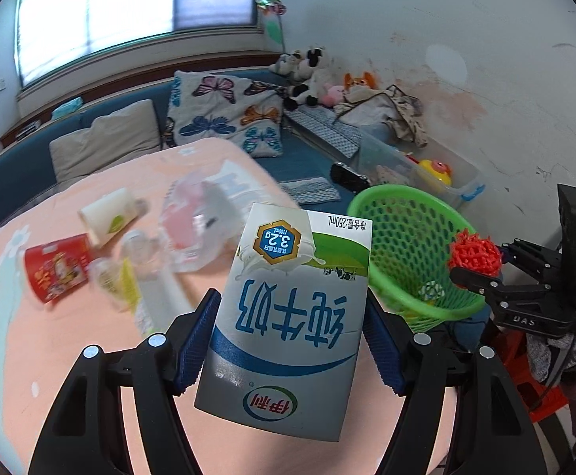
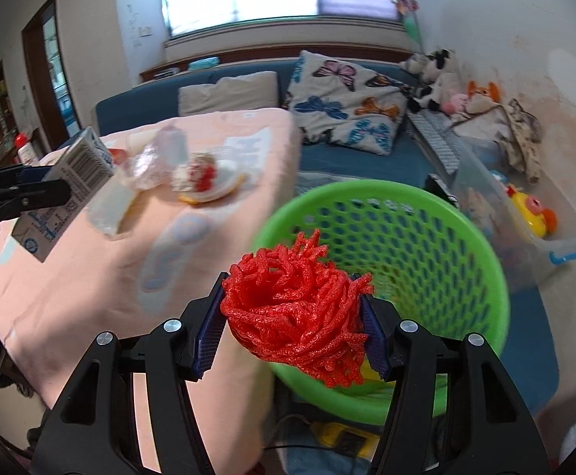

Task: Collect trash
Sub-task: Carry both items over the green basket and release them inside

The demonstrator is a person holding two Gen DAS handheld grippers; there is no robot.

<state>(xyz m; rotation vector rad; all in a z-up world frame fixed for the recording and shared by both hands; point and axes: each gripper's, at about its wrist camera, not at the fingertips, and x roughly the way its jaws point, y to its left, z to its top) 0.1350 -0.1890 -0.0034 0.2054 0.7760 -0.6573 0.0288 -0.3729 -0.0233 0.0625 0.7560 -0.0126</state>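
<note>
On the pink table [image 1: 70,340] lie a red cup [image 1: 56,267] and crumpled wrappers [image 1: 197,229] — the green basket [image 1: 410,245] stands just beside its edge. The left gripper [image 1: 288,332] clamps a milk carton [image 1: 288,316]; the right gripper [image 2: 294,318] squeezes a red net [image 2: 300,308] — nothing between either and the basket.

The left hand-held gripper [image 1: 288,340] is clamping a milk carton [image 1: 288,316] upside down over the pink surface [image 1: 50,356]. To its right, the right hand-held gripper [image 1: 476,267] is holding red foam netting [image 1: 474,255] above a green basket [image 1: 406,245].

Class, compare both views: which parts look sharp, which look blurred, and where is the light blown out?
Left wrist: milk carton sharp, table litter smeared, window overexposed. Right wrist: red foam net sharp, green basket rim and pink tablecloth blurred, window glaring.
</note>
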